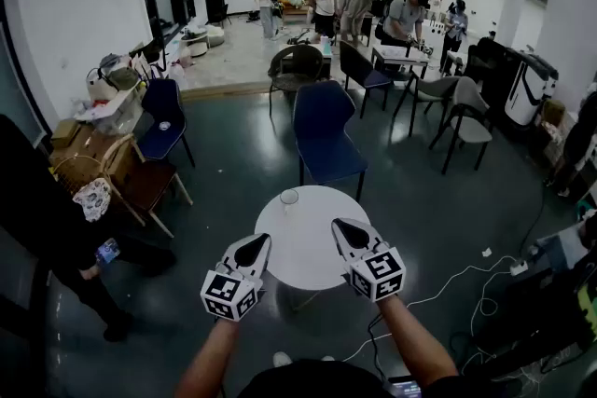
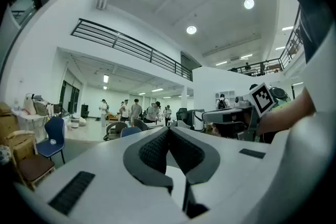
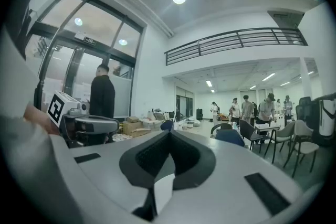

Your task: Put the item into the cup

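A small clear cup (image 1: 289,197) stands at the far edge of the round white table (image 1: 303,242). I see no loose item on the table or in either gripper. My left gripper (image 1: 254,248) hovers over the near left of the table, its jaws shut with nothing between them; in the left gripper view (image 2: 169,131) the dark pads meet at the tips. My right gripper (image 1: 346,229) hovers over the near right, also shut and empty, with its pads meeting (image 3: 169,134). Both point up and away toward the room, so neither gripper view shows the cup.
A blue chair (image 1: 324,131) stands just behind the table. More chairs and several people fill the back of the room. White cables (image 1: 466,280) trail on the floor at right. A person in dark clothes (image 1: 56,233) is at the left, near a chair and boxes.
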